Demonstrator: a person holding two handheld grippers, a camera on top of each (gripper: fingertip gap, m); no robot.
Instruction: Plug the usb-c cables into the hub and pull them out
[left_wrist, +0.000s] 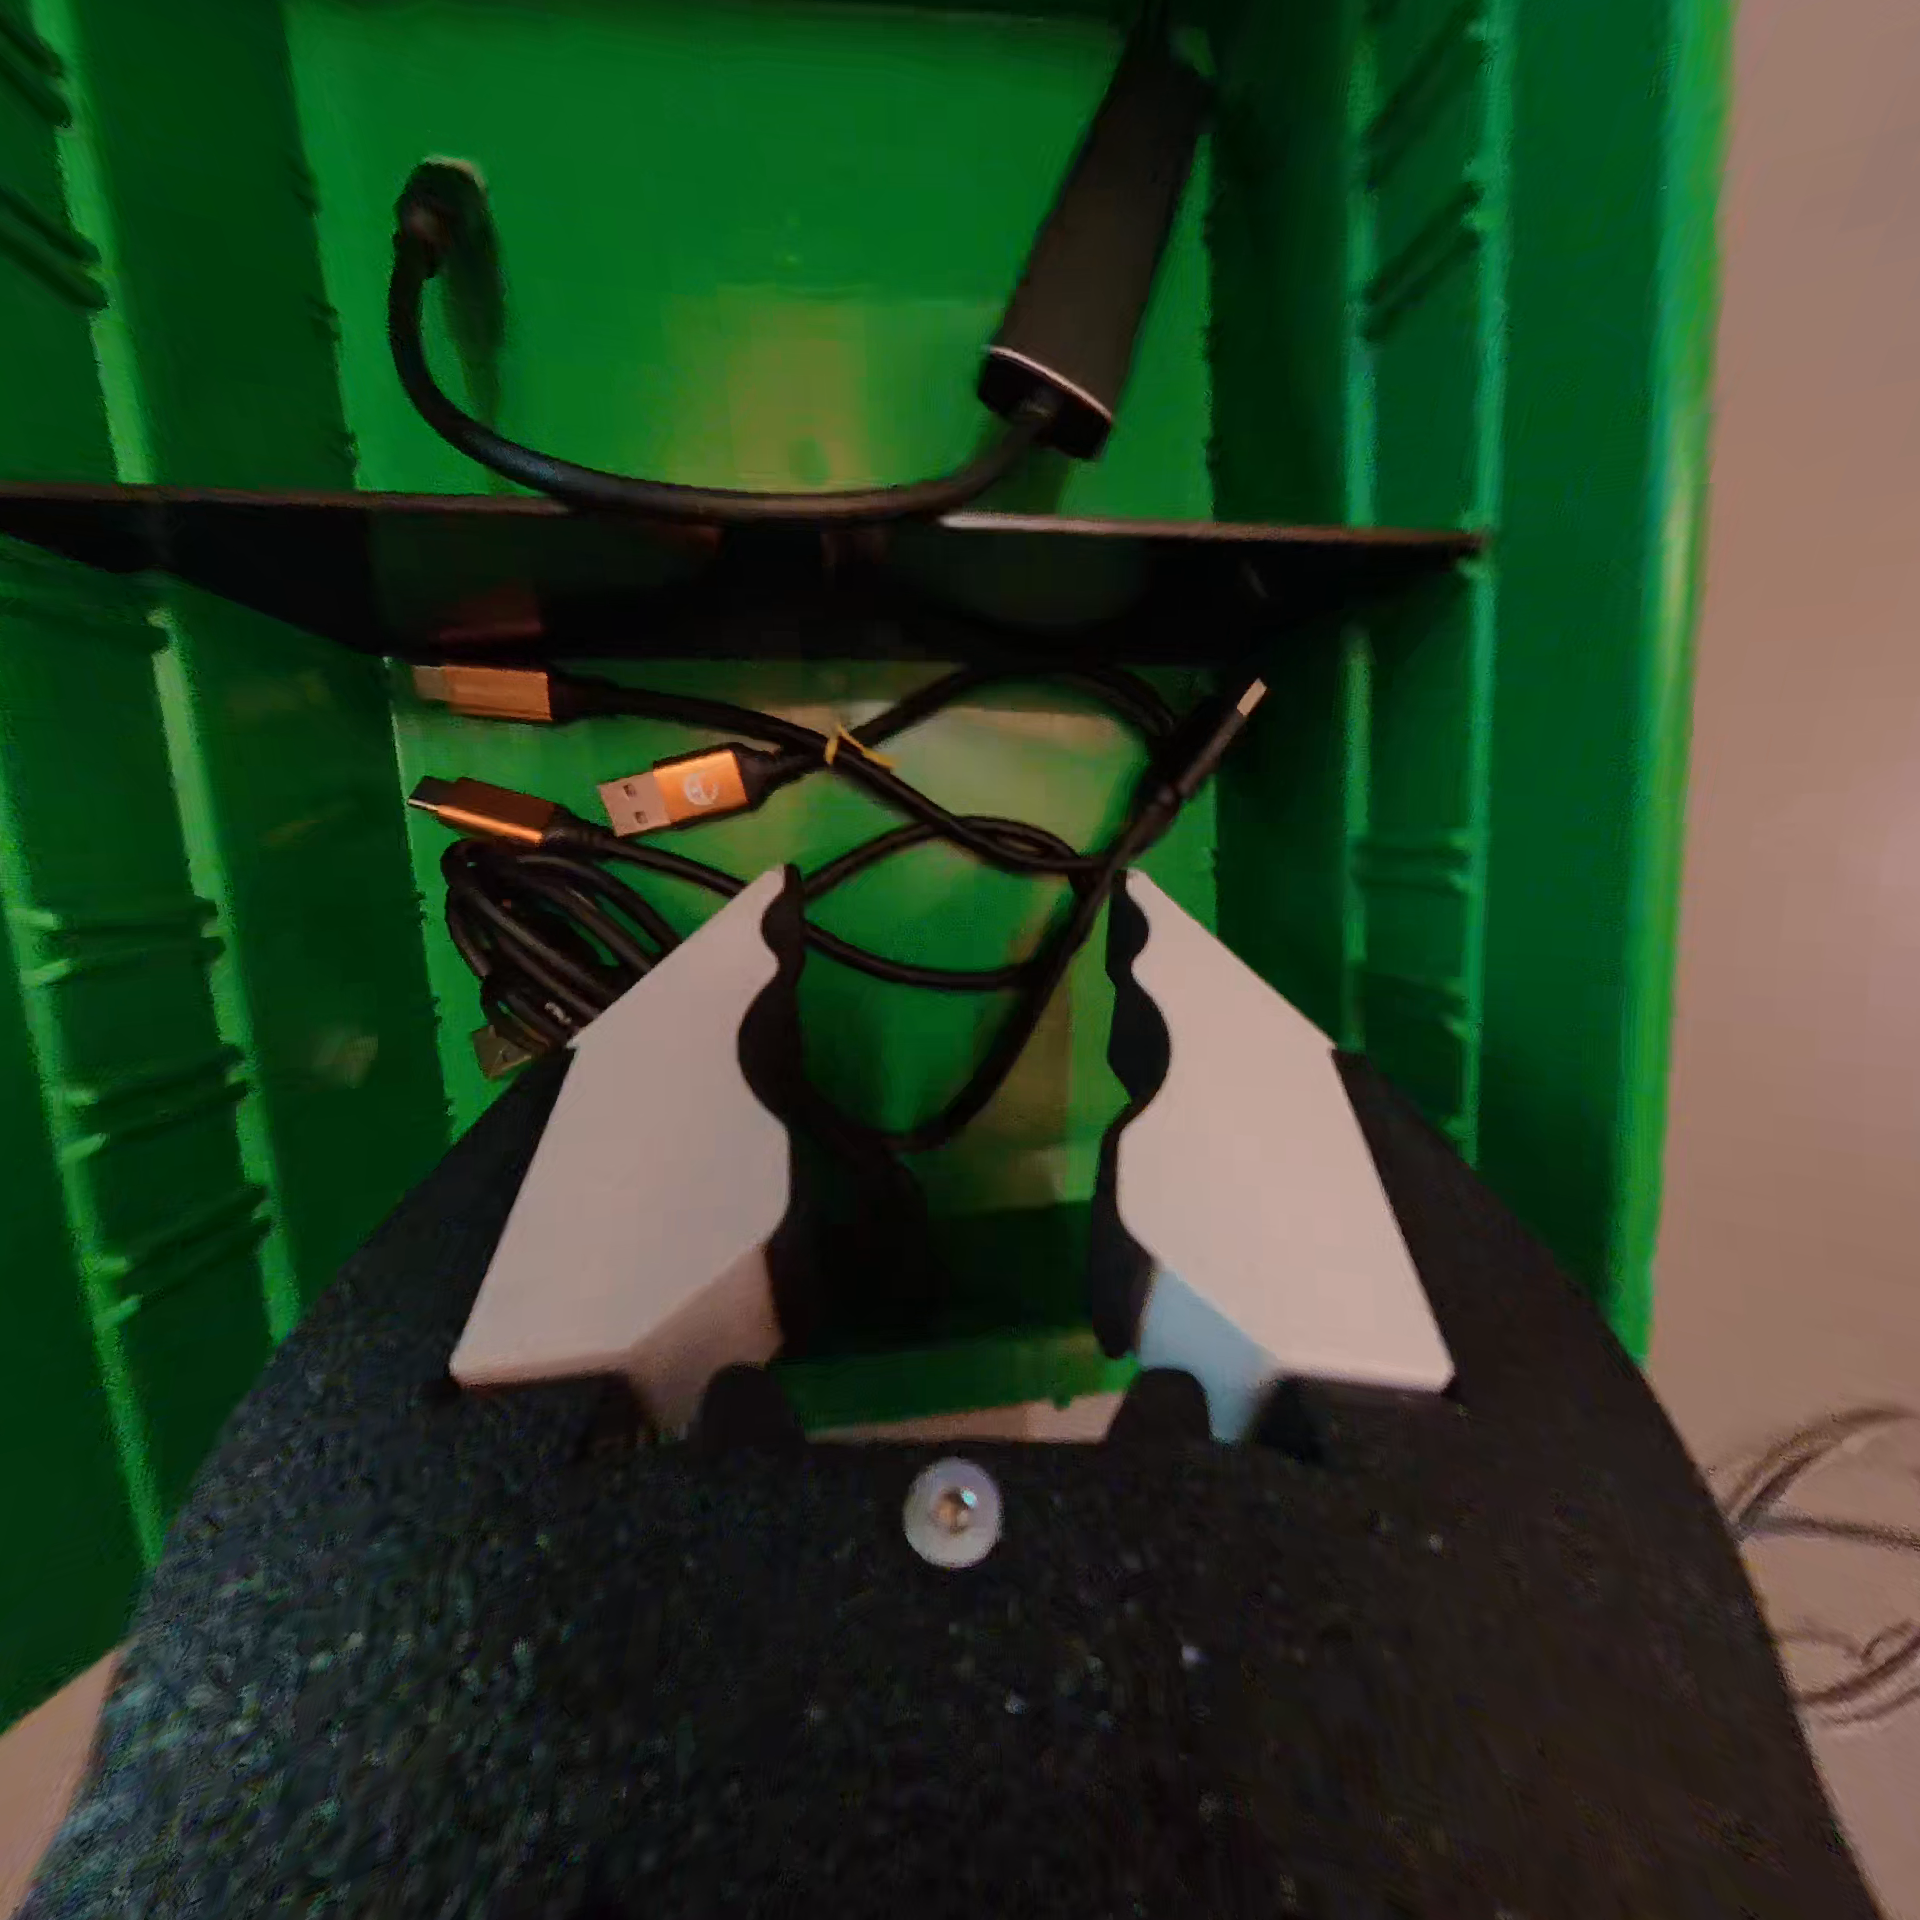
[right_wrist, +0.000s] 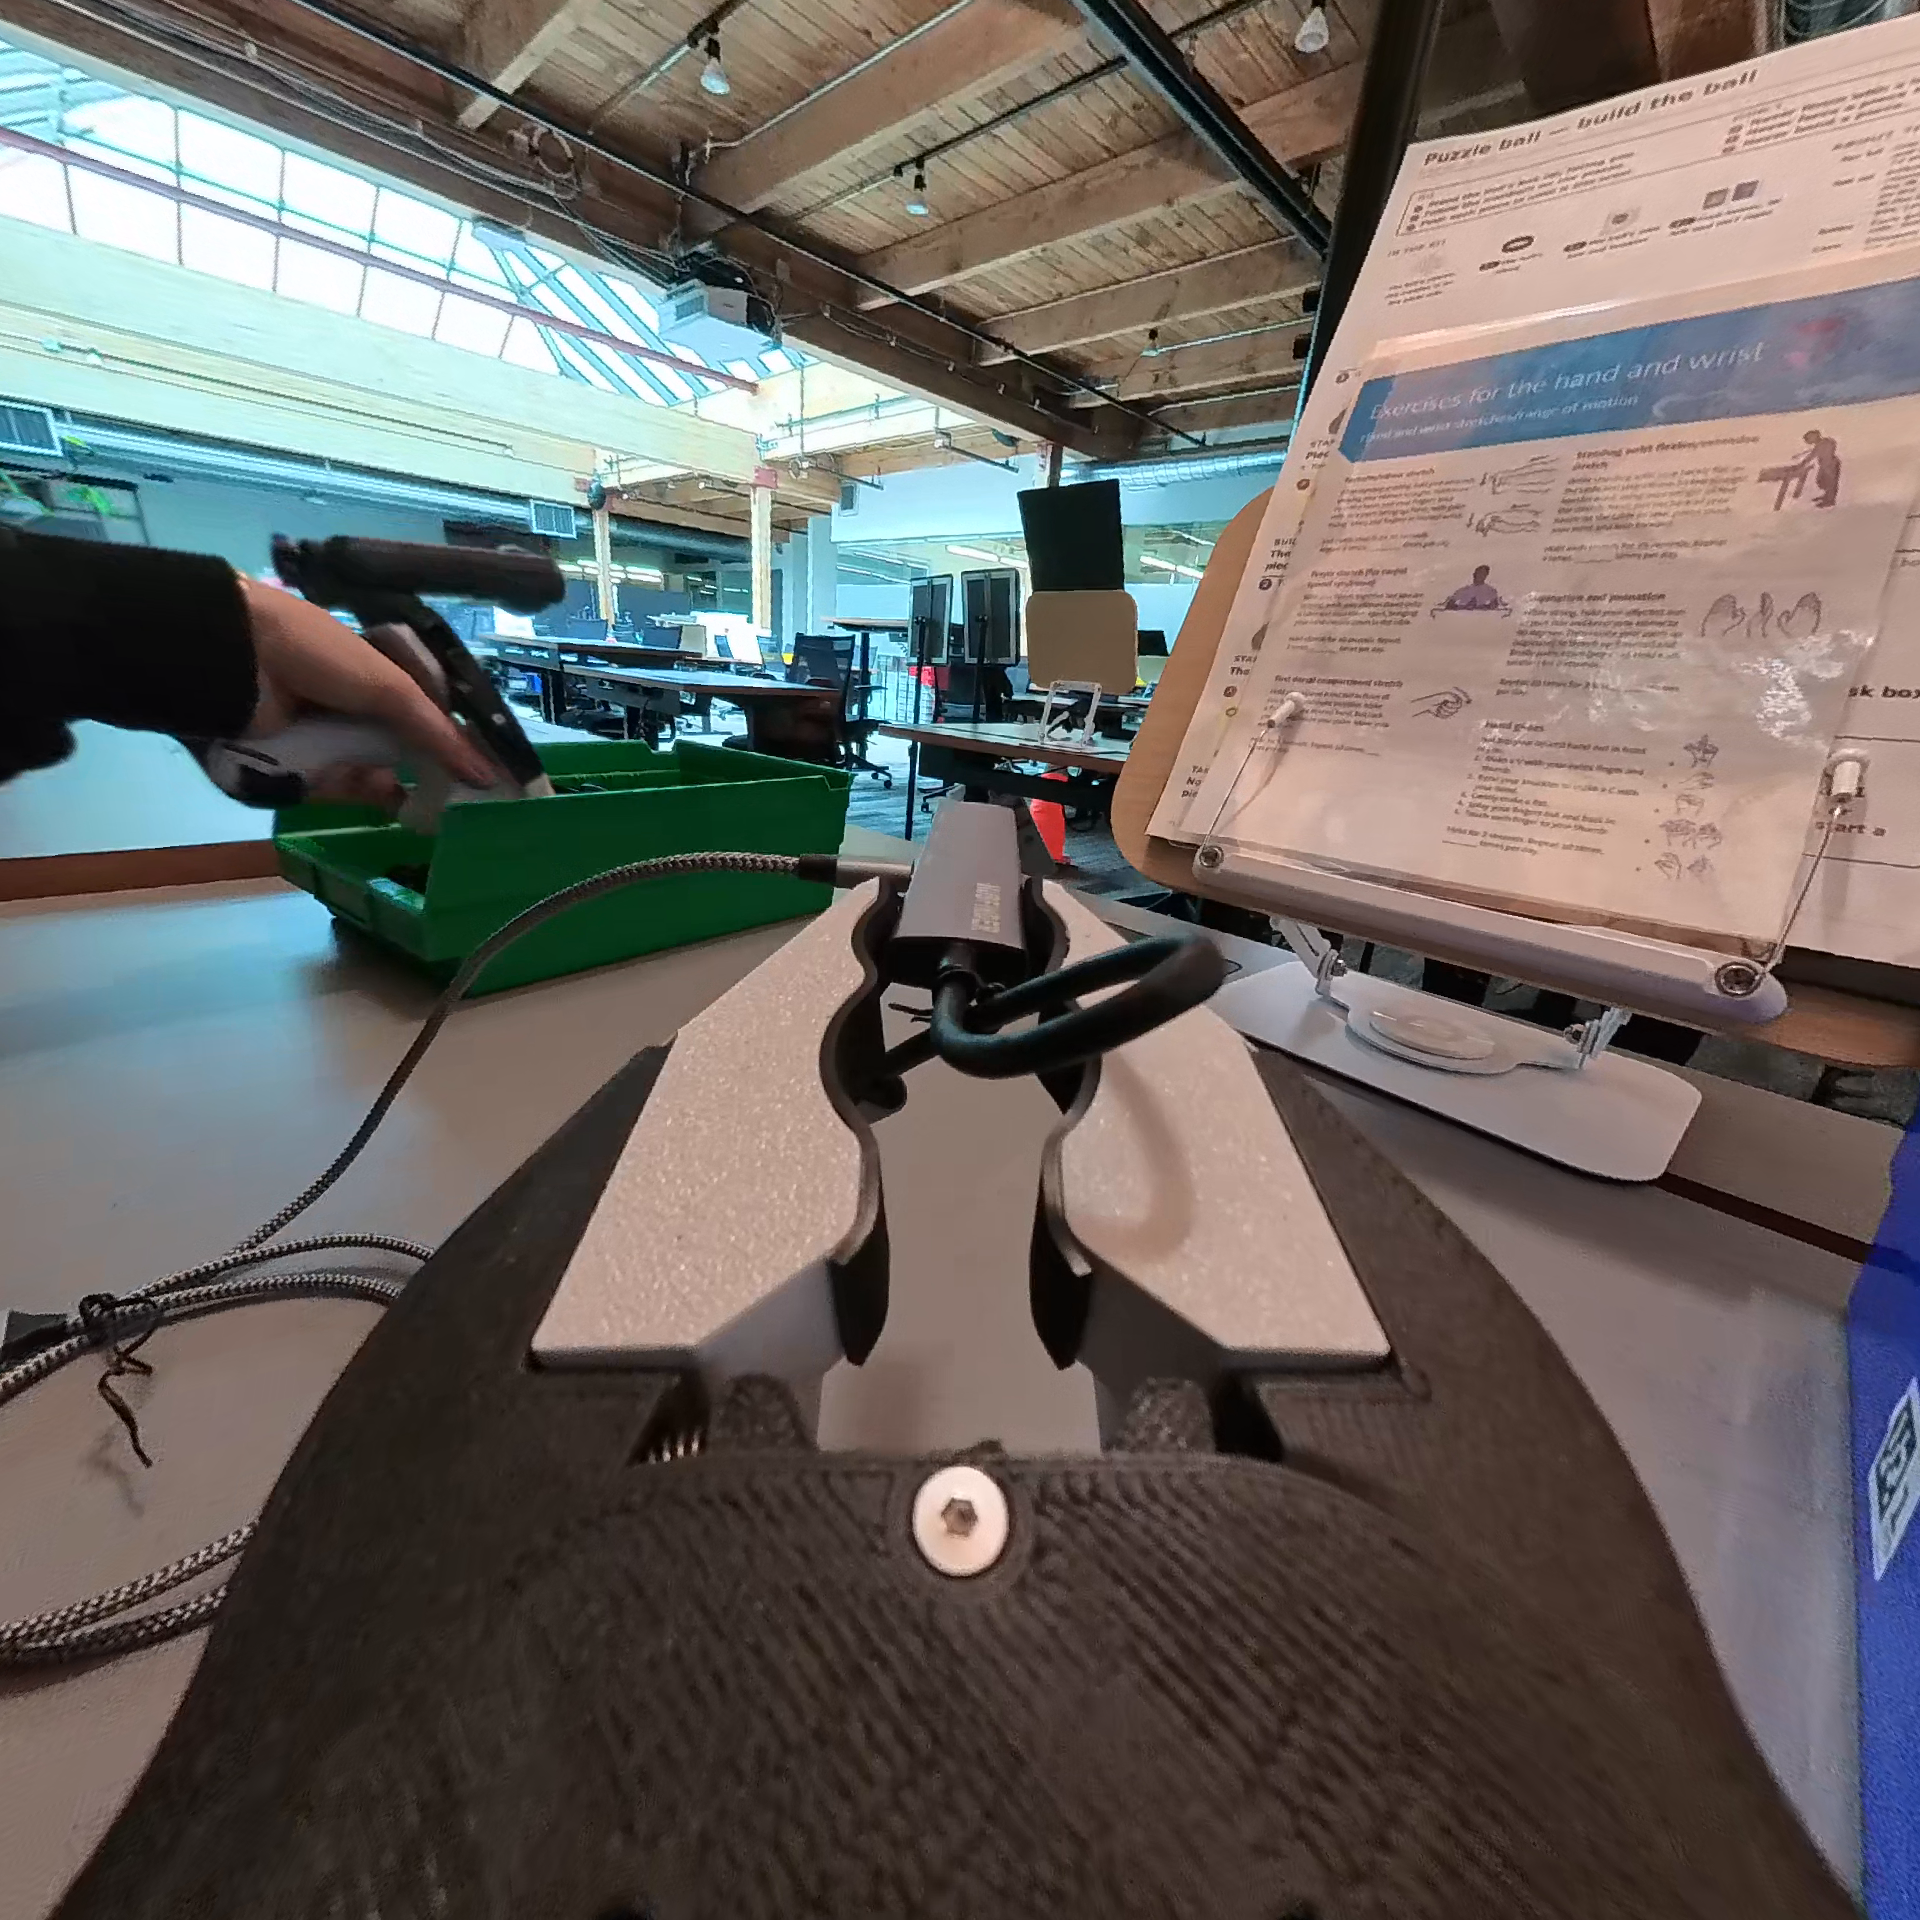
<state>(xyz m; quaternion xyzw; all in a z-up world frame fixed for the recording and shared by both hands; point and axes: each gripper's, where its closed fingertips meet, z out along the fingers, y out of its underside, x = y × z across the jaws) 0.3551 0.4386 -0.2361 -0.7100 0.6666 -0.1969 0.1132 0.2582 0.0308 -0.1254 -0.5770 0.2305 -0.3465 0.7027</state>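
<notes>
My right gripper is shut on a grey usb hub and holds it above the table; the hub's short black lead loops beside it. A braided grey cable is plugged into the hub's left side. My left gripper is open and empty over a green bin. Below it lie black cables with orange plugs and a slim black usb-c cable. The left gripper also shows in the right wrist view, in a hand over the bin.
A black divider splits the bin; beyond it lies a dark stick-shaped device with a black lead. A page stand stands at the right of the table. Coiled braided cable lies left. A blue object is at the right edge. The left gripper's tips are roughly 45 cm from the right gripper's.
</notes>
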